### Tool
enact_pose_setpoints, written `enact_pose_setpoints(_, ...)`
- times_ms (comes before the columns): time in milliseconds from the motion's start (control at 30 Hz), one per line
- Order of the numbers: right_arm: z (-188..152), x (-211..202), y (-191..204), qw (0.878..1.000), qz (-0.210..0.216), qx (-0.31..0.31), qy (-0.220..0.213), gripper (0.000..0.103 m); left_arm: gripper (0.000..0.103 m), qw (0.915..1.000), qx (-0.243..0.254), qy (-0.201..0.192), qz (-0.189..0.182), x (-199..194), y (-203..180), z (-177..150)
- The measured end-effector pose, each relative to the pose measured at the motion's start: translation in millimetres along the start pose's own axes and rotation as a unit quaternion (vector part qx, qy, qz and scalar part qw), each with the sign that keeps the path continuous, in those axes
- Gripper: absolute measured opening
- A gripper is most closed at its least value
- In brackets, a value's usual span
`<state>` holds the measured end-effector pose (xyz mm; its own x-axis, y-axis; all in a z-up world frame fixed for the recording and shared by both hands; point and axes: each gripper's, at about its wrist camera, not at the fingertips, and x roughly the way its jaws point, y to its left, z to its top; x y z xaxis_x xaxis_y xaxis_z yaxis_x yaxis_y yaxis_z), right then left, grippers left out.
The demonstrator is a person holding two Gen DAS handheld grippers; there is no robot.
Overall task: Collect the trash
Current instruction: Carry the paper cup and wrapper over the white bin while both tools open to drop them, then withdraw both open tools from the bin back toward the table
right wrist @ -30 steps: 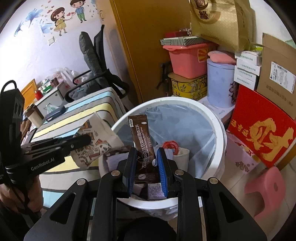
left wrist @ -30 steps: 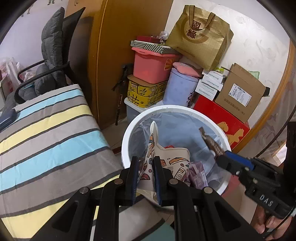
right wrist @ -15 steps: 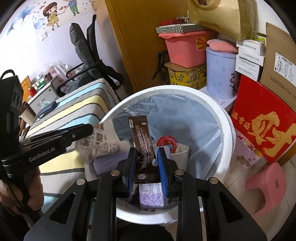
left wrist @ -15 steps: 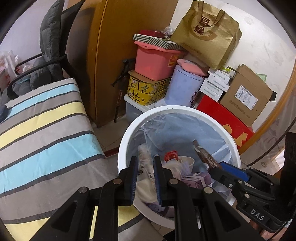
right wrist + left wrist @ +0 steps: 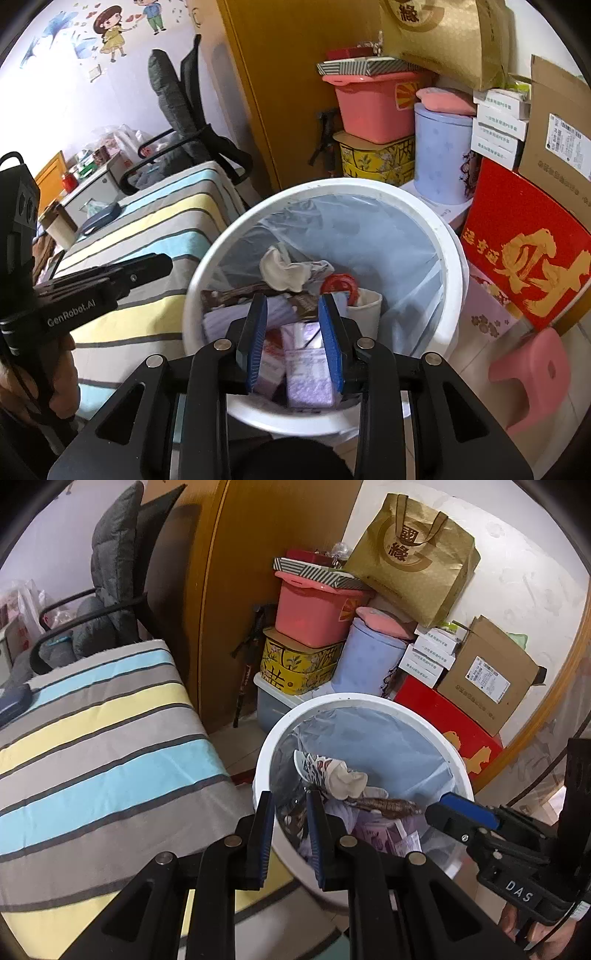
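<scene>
A white trash bin [image 5: 448,236] with a clear liner stands beside the striped bed; it also shows in the left wrist view [image 5: 373,707]. Inside lie a crumpled patterned paper bag [image 5: 332,771], a brown coffee sachet [image 5: 384,805] and purple cartons [image 5: 306,354]. The sachet also shows in the right wrist view [image 5: 236,293]. My left gripper [image 5: 290,812] is open and empty at the bin's near rim. My right gripper [image 5: 291,314] is open and empty just above the trash; it also shows in the left wrist view [image 5: 458,808].
A striped bed cover [image 5: 92,731] lies left of the bin. Behind the bin are stacked boxes: a pink tub [image 5: 317,609], a yellow tin [image 5: 291,664], a lilac bin [image 5: 369,661], a red box [image 5: 524,258]. A pink stool [image 5: 532,373] stands at the right.
My left gripper let the patterned paper bag fall into the bin. My right gripper opened and the brown sachet dropped onto the trash. Both grippers stay over the bin.
</scene>
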<state>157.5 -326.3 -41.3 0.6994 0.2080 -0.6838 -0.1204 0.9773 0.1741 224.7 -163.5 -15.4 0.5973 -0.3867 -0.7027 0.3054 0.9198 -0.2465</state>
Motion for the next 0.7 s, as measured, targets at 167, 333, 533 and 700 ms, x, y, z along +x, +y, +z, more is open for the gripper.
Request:
enact_pose_setpoints(167, -2, -14, 16, 1.000, 0.007, -0.024, -0.011, 0.038, 0.021, 0.9999, 0.010, -0.011, 0.004, -26, -3, -15)
enact_pose_setpoints(333, -4, -29, 28, 0.999, 0.014, -0.038, -0.027, 0.039, 0.029, 0.9995, 0.009, -0.026, 0.017, -54, 0, -30)
enact_pose_setpoints(533, -12, -42, 44, 0.997, 0.027, -0.055, -0.040, 0.040, 0.030, 0.9981, 0.010, -0.038, 0.048, -85, 4, -54)
enact_pose_setpoints(700, -21, -48, 53, 0.996, 0.041, -0.065, -0.042, 0.044, 0.030, 0.9961, 0.003, -0.047, 0.075, -105, 12, -70)
